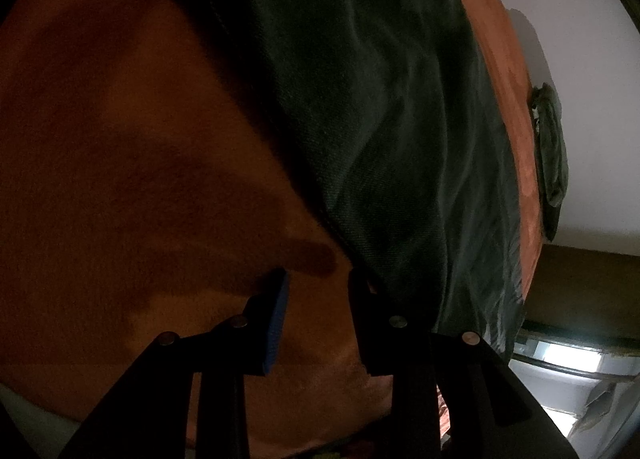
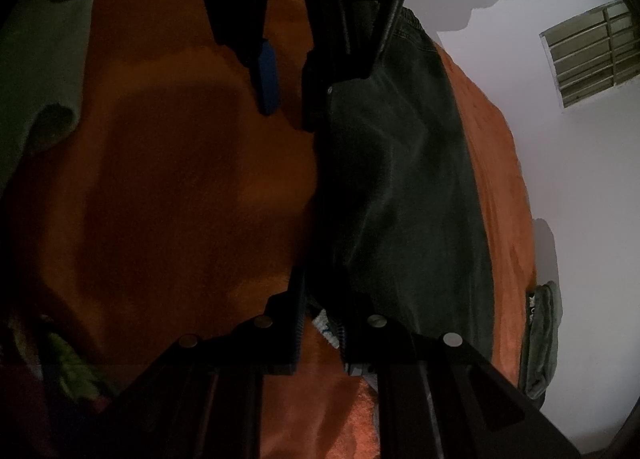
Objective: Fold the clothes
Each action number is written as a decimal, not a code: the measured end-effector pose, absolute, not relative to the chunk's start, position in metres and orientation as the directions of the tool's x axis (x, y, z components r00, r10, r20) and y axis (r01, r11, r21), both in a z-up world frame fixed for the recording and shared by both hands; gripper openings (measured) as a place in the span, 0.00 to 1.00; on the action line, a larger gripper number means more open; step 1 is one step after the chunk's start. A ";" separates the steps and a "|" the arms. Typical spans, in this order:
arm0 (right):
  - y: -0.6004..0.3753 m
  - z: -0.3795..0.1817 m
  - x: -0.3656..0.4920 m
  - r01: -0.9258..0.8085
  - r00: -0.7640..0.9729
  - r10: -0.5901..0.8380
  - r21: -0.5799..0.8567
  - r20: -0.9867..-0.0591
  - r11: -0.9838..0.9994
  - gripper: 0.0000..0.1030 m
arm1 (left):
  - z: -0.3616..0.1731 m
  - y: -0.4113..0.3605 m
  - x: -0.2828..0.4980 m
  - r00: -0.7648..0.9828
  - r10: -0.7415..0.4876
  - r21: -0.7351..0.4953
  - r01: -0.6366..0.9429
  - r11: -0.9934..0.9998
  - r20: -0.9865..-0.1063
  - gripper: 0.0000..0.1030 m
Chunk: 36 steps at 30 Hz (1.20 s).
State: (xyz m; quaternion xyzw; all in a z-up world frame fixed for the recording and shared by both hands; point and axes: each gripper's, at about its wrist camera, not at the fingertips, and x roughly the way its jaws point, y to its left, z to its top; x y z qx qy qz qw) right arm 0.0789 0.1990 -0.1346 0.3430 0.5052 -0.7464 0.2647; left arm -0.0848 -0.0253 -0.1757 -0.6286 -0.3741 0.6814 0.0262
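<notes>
Left gripper (image 1: 318,279) open at the dark trousers' (image 1: 380,99) 6 o'clock edge; right gripper (image 2: 320,299) narrow, pinching them.

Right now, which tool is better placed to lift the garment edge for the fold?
Right. Right tool looks closed on the dark green garment edge; left tool is open beside it.

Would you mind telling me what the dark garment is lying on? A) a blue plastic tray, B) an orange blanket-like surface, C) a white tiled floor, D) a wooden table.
B: in both wrist views the dark garment lies spread on an orange blanket, which shows on both sides of it.
</notes>
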 end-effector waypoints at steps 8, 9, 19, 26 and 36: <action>0.191 -0.145 0.087 0.747 -0.618 -0.050 -0.565 -0.785 -0.351 0.13 | -0.175 -0.025 -0.085 -0.205 0.508 -0.543 0.436 -0.718 -0.836 0.32; 0.187 -0.147 0.081 0.747 -0.617 -0.051 -0.564 -0.786 -0.352 0.13 | -0.176 -0.024 -0.086 -0.204 0.509 -0.543 0.435 -0.718 -0.836 0.32; 0.184 -0.165 0.081 0.757 -0.600 -0.073 -0.536 -0.796 -0.374 0.13 | -0.179 -0.027 -0.081 -0.202 0.512 -0.544 0.439 -0.715 -0.835 0.32; 0.182 -0.148 0.077 0.749 -0.614 -0.171 -0.500 -0.771 -0.435 0.13 | -0.176 -0.025 -0.082 -0.207 0.522 -0.556 0.439 -0.706 -0.827 0.32; 0.181 -0.152 0.053 0.663 -0.683 -0.079 -0.571 -0.726 -0.483 0.13 | -0.177 -0.029 -0.083 -0.220 0.532 -0.569 0.449 -0.689 -0.818 0.32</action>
